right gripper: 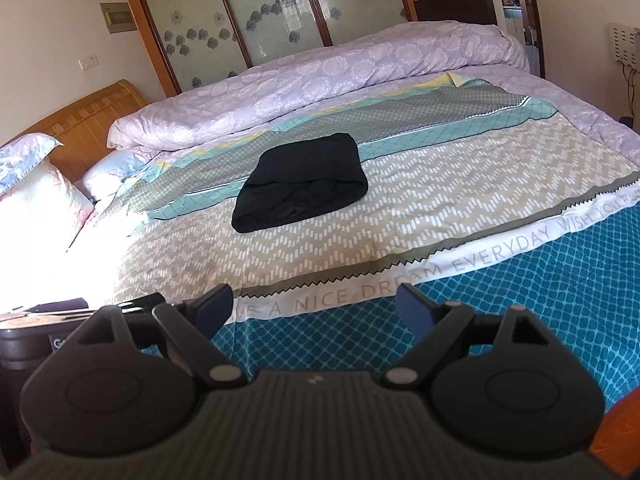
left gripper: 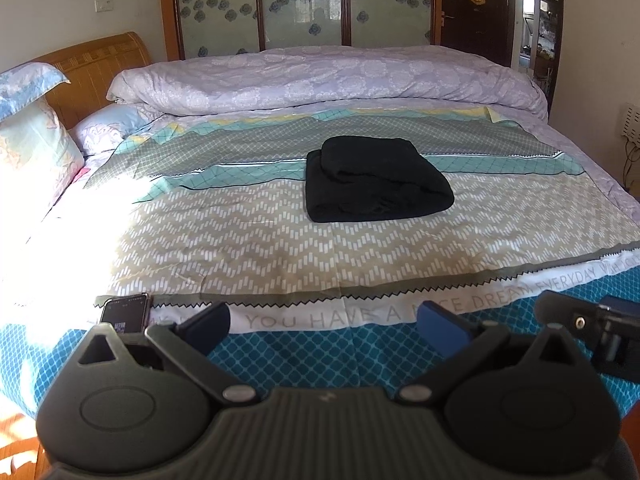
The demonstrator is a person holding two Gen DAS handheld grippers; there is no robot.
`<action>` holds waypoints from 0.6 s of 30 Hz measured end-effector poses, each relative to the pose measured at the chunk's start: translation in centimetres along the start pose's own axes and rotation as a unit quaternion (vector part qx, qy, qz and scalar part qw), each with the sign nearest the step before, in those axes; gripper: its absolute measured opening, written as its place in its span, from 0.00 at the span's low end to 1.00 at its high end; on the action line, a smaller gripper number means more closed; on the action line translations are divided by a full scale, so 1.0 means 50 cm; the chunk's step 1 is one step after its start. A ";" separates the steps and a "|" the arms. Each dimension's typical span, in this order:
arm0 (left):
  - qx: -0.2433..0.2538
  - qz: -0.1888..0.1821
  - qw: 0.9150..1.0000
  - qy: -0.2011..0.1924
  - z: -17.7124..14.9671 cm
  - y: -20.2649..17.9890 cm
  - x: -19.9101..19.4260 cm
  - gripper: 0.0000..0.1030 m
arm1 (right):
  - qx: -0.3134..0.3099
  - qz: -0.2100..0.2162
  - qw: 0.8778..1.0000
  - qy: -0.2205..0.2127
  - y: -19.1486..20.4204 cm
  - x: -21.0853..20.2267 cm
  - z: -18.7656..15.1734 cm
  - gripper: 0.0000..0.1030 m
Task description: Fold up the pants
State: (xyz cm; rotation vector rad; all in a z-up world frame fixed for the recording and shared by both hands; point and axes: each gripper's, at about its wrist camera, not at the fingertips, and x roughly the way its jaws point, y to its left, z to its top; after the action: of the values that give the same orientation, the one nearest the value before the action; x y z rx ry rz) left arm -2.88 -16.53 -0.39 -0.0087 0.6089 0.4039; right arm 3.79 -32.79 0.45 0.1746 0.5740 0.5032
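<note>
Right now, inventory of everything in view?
folded pants: 1, black, middle of the bedspread
bedspread: 1, teal, beige and grey patterned, covers the bed
duvet: 1, lilac, rolled along the far side
pillows: 2 stacked, floral, by the wooden headboard
phone: 1, dark, near bed edge
wardrobe doors: 3 panels, frosted floral, behind the bed
left gripper: jaws open, empty
right gripper: jaws open, empty

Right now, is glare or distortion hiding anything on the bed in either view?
Left wrist view: sunlight blows out the bed's left side; the folded black pants are clear but show little fold detail. Right wrist view: similar washout at left, and fisheye bends the lettered white band.
</note>
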 end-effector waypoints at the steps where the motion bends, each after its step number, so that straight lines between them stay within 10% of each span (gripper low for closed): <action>1: 0.000 0.002 1.000 0.000 0.000 0.001 0.001 1.00 | -0.001 0.000 1.000 0.000 0.001 0.001 0.000 0.87; 18: 0.007 0.017 1.000 -0.020 0.008 0.007 -0.008 1.00 | -0.004 0.000 1.000 0.002 0.004 0.006 -0.001 0.87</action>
State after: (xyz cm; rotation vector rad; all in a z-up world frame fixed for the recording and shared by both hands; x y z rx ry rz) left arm -3.10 -16.31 0.18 0.0233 0.5729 0.4325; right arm 3.90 -32.44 0.32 0.1668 0.5749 0.5066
